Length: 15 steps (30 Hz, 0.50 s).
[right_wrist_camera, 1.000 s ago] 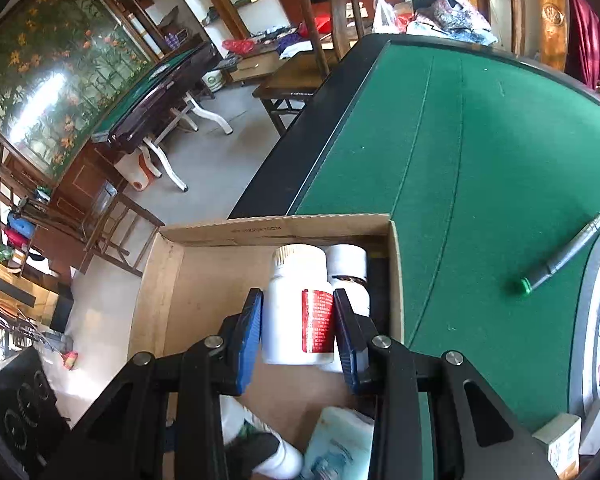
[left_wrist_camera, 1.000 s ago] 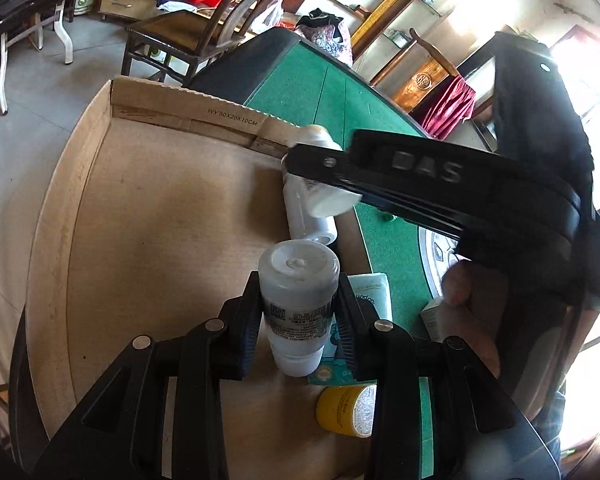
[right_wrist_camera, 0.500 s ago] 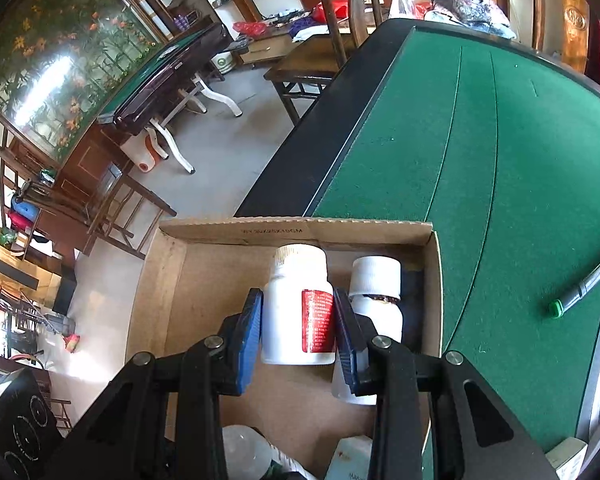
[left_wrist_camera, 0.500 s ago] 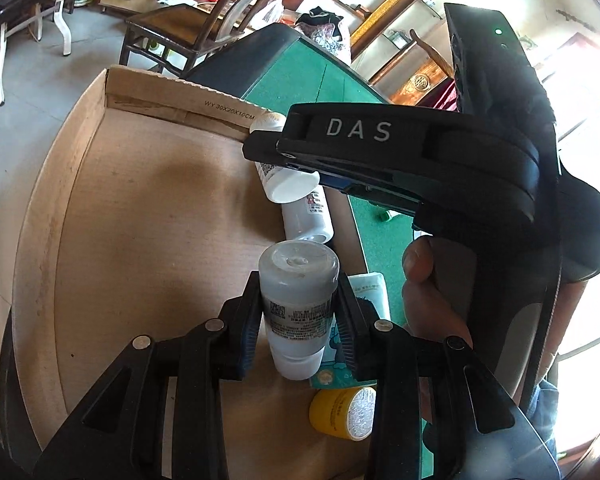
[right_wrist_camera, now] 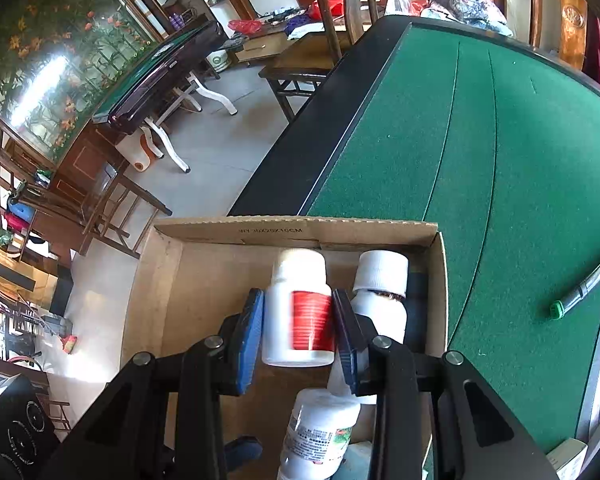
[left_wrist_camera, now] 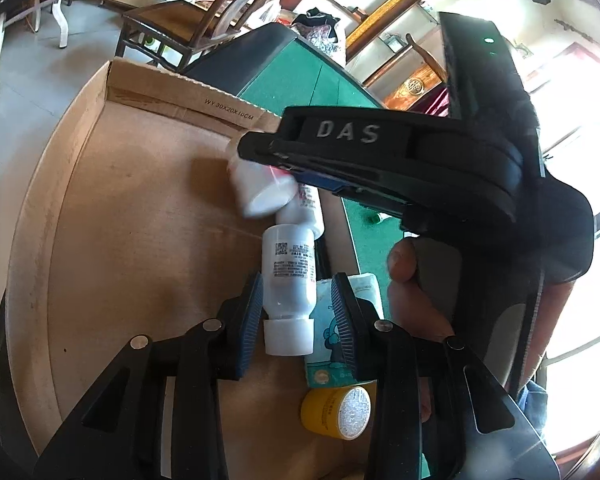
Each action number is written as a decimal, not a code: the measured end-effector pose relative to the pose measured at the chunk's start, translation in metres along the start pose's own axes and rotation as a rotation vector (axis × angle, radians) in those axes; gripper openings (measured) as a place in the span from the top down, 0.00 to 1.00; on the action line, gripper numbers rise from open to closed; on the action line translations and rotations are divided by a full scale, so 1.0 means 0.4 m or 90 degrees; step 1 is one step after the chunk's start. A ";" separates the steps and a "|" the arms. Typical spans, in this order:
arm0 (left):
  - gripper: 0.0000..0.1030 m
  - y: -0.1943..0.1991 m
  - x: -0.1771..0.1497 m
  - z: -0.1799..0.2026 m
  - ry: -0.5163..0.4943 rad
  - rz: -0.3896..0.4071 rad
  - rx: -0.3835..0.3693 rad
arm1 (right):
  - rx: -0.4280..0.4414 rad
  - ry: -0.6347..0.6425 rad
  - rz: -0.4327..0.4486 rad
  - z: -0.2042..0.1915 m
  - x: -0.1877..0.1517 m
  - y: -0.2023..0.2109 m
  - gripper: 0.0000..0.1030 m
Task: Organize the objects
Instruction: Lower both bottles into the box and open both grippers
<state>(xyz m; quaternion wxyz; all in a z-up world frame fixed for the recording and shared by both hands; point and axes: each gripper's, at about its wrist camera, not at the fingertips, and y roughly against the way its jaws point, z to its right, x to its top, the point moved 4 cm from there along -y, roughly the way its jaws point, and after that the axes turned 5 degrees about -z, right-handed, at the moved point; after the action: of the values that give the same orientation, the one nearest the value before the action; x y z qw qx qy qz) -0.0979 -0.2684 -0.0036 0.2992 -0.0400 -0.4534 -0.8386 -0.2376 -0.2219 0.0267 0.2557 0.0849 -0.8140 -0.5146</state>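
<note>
Each wrist camera looked forward and down along its own fingers, close above the cardboard box [left_wrist_camera: 148, 92] on the green table [right_wrist_camera: 480, 168]. Both views shared the box's [right_wrist_camera: 300, 230] interior; the left view also caught the right gripper [left_wrist_camera: 260, 148].

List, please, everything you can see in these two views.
Cardboard box: one, brown, on table edge.
Table: one, green felt, under box.
Red-label bottle: one, white, above box, gripped.
Capped bottle: one, white, in box by right wall.
Printed-label bottle: one, white, lying in box.
Packet: one, pale blue, beside that bottle.
Jar: one, yellow, near packet.
Pen: one, grey, green cap, on felt.
Left gripper: one, black, fingers open around printed-label bottle.
Right gripper: one, black, fingers shut on red-label bottle.
Hand: one, bare, holding right gripper.
</note>
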 end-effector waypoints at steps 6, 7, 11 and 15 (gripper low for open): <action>0.67 0.010 0.009 -0.001 0.002 0.014 -0.011 | 0.007 0.004 0.011 0.001 -0.009 0.033 0.67; 0.67 0.014 0.008 0.000 0.001 0.018 -0.012 | 0.010 0.004 0.015 0.002 -0.012 0.044 0.67; 0.67 0.037 0.008 0.015 -0.016 0.046 -0.016 | 0.022 -0.001 0.039 0.029 -0.026 0.109 0.67; 0.67 0.064 0.005 0.047 -0.051 0.077 -0.033 | -0.031 -0.036 0.058 0.105 -0.037 0.168 0.67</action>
<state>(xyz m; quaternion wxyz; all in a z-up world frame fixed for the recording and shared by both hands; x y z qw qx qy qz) -0.0894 -0.2650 0.0270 0.3296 -0.1090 -0.4398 -0.8283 -0.2375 -0.1520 0.0668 0.2576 0.0268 -0.8110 -0.5246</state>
